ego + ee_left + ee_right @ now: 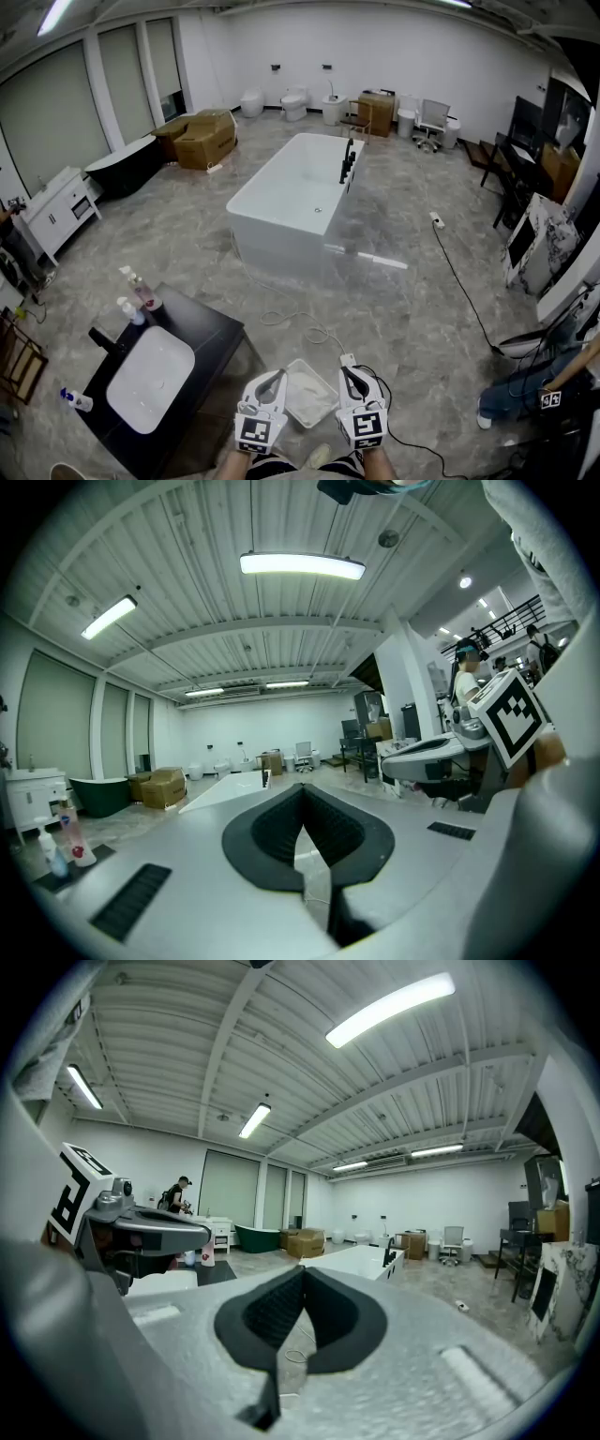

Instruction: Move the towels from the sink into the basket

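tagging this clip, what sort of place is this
Probably a bathroom-fixture showroom or warehouse: a white bathtub stands mid-floor, toilets stand behind it, and a black vanity holds a white sink.

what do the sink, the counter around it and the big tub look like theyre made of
Sink: smooth white basin with a soft sheen, probably glazed ceramic.
Counter: flat black slab, fairly dull; stone or laminate, can't tell which.
Tub: seamless white shell, smooth and slightly glossy; acrylic or ceramic-like.
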A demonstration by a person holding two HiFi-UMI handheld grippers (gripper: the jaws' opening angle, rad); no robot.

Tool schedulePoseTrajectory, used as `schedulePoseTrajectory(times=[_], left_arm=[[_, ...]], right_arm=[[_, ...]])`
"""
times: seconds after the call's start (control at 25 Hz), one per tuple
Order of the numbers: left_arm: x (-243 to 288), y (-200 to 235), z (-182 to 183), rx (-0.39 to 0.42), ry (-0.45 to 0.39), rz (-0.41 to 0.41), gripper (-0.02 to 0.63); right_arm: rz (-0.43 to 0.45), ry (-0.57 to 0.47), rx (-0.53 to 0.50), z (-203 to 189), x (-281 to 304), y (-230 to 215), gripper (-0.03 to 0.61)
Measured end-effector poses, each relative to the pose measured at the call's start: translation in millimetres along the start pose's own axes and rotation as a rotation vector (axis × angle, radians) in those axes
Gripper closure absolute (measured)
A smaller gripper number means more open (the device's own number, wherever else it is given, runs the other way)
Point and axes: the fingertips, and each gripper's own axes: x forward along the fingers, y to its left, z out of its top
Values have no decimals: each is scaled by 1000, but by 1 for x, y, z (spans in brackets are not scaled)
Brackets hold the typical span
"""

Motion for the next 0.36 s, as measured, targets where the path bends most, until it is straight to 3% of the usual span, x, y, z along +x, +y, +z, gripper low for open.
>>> schedulePoseTrajectory(times=[0.36], left_arm=[[6, 0, 2, 4, -7, -6, 604]], right_arm=[[-12, -9, -2, 2, 2, -5, 580]])
